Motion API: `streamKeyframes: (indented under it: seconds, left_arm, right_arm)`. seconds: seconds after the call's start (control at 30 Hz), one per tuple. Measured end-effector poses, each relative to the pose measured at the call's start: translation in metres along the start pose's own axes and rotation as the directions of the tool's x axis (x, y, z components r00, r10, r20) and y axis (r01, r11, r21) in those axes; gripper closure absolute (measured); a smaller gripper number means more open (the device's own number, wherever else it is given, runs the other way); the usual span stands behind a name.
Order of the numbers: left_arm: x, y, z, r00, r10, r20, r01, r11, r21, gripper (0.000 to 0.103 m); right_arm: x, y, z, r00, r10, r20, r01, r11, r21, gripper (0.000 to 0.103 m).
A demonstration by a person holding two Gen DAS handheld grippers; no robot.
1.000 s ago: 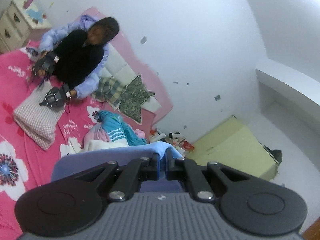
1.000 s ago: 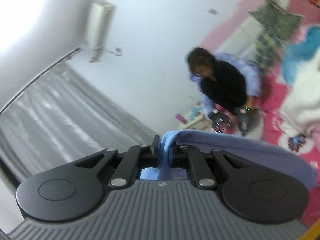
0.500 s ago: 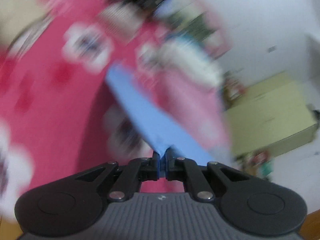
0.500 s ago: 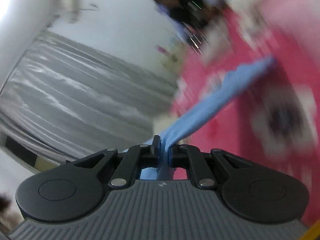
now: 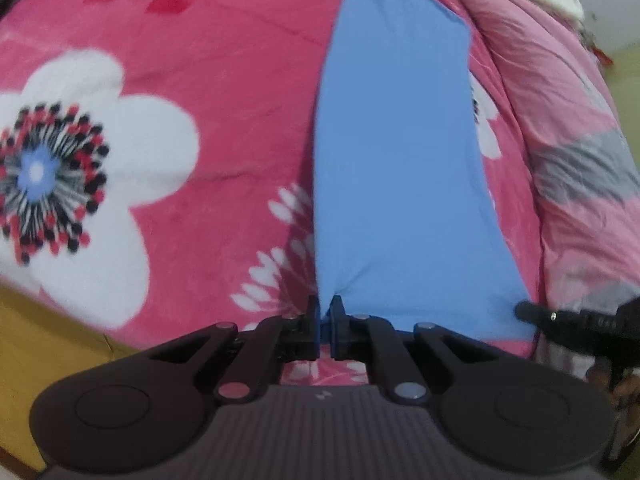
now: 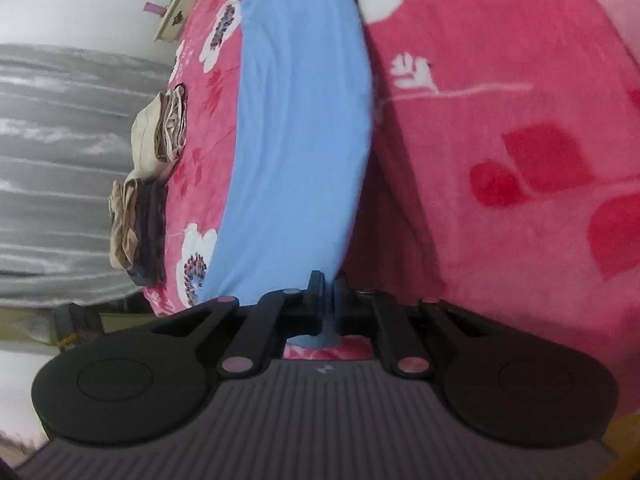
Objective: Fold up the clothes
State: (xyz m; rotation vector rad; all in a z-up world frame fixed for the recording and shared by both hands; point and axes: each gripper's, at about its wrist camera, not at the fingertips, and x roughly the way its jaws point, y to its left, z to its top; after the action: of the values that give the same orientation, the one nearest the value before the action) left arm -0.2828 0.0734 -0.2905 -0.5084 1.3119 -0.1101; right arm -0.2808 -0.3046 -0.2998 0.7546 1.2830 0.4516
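A pink flowered blanket (image 5: 208,92) covers the bed; a grey curtain (image 6: 60,168) hangs beyond, a striped pink quilt (image 5: 560,128) alongside.

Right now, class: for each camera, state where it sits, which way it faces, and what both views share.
Left wrist: sits behind the left tongs, facing down along the blue garment on the pink floral blanket; the right tongs' tip shows at right.
Right wrist: sits behind the right tongs, facing along the same garment toward folded clothes and a grey curtain.
Shared: garment and blanket.
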Motion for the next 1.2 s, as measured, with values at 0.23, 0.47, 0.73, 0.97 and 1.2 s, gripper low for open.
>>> streamKeyframes:
  seconds: [0.23,0.47,0.73,0.97,1.2]
  left_arm:
    - [0.019,0.001,-0.051,0.98,0.18,-0.086,-0.163,0.971,0.172,0.091]
    - [-0.021,0.008,-0.06,0.969,0.248,-0.006,-0.243,0.955,0.17,0.083]
    - [0.036,-0.028,-0.023,0.975,0.216,0.054,-0.223,0.931,0.289,0.078]
    - [0.064,-0.037,-0.007,0.984,0.178,0.025,-0.175,0.916,0.361,0.079]
    - [0.039,-0.034,0.055,0.987,0.096,0.13,-0.135,0.931,0.339,0.077]
  right_arm:
    - [0.025,-0.033,-0.013,0.97,-0.231,-0.077,0.226,0.971,-0.077,0.097]
    - [-0.026,-0.018,-0.032,0.947,-0.316,0.055,0.32,0.918,-0.233,0.097]
    - [0.021,0.055,-0.01,0.958,-0.181,0.223,0.284,0.718,-0.636,0.096]
    - [0.086,0.03,-0.003,0.936,-0.345,0.078,0.315,0.714,-0.626,0.1]
    - [0.074,0.073,0.064,0.934,-0.334,0.128,0.347,0.759,-0.551,0.096]
